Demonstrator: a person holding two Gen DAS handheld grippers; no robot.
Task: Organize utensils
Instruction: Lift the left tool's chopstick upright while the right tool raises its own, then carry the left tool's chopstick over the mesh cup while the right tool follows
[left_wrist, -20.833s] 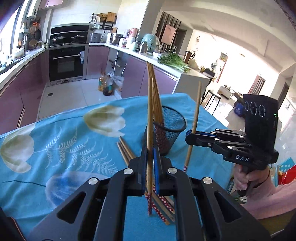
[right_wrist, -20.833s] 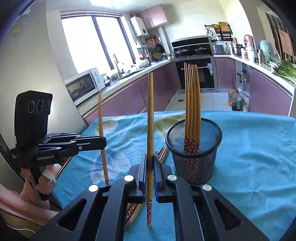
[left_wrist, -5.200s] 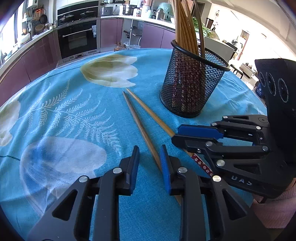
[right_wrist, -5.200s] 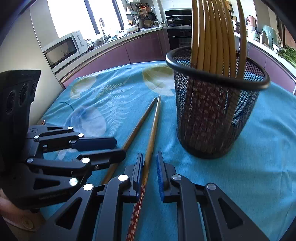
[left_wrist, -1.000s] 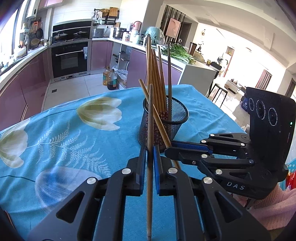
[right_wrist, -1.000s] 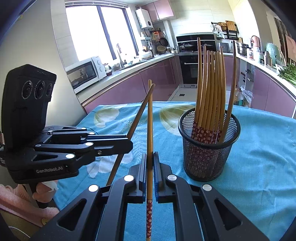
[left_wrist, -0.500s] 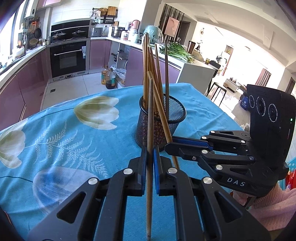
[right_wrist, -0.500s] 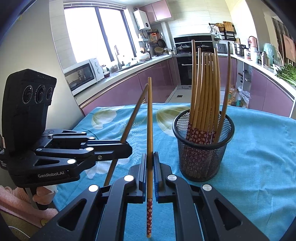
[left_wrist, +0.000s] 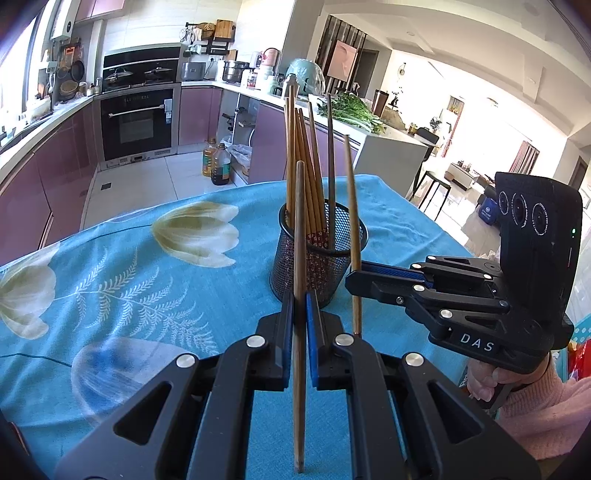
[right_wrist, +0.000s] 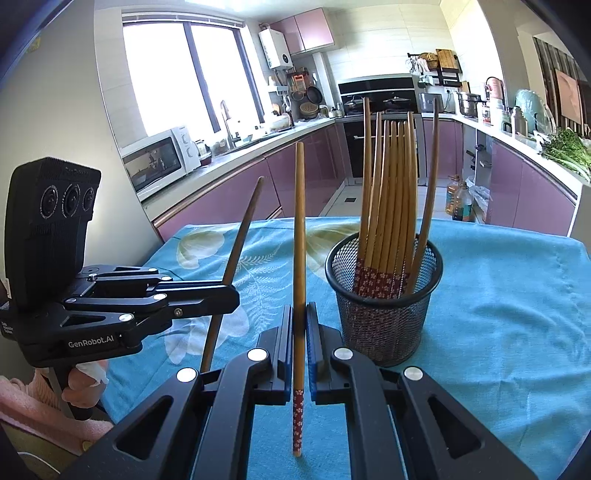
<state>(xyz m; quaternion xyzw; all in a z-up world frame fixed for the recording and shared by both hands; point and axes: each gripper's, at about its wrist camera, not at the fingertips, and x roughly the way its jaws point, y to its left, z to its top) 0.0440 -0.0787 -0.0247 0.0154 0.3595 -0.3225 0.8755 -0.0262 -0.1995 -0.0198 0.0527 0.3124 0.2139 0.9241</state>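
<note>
A black mesh cup (left_wrist: 332, 266) (right_wrist: 384, 317) stands on the blue flowered tablecloth (left_wrist: 147, 280) and holds several wooden chopsticks (right_wrist: 391, 192), their red patterned ends down. My left gripper (left_wrist: 300, 299) is shut on one upright chopstick (left_wrist: 300, 221), just in front of the cup. To the right of the cup, my right gripper (left_wrist: 354, 277) is shut on another chopstick (left_wrist: 351, 192), nearly upright. In the right wrist view, the right gripper (right_wrist: 299, 310) pinches its chopstick (right_wrist: 299, 221) left of the cup. Further left, the left gripper (right_wrist: 229, 295) holds its stick (right_wrist: 243, 229) tilted.
The table's far edge (left_wrist: 221, 186) drops to the kitchen floor, with purple cabinets and an oven (left_wrist: 136, 122) beyond. A hand in a pink sleeve (left_wrist: 535, 406) grips the right handle at the table's right edge. Bare cloth (right_wrist: 517, 295) lies right of the cup.
In the left wrist view the right gripper's chopstick leaned across the cup a second ago; now it stands nearly upright to the cup's right. Both grips are unchanged.
</note>
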